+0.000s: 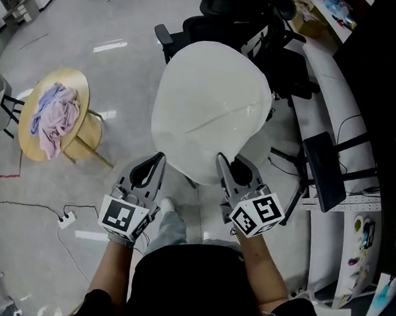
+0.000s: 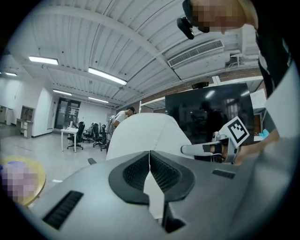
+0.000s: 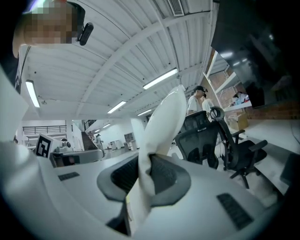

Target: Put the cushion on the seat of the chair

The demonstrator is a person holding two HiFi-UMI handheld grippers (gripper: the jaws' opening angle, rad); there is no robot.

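The left hand-held gripper (image 1: 159,157) and right hand-held gripper (image 1: 222,160) each pinch the near edge of the white cushion (image 1: 212,110), held aloft and hiding the black chair (image 1: 228,5) seat, with a worktop (image 1: 338,90) to the right and a round table (image 1: 77,81) to the left.

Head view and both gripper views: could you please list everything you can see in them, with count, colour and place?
cushion: one, white, centre, held up in front of the person
office chairs: at least two, black, beyond the cushion by the desk
round table: one, yellow, left on the floor
cloth pile: one, pink and lavender, on the round table
desk: one, white, right side
monitor: one, black, at the desk's near end
power strip: one, white with a black cable, on the floor lower left
left gripper: one, grey, shut on the cushion's near edge
right gripper: one, grey, shut on the cushion's near edge
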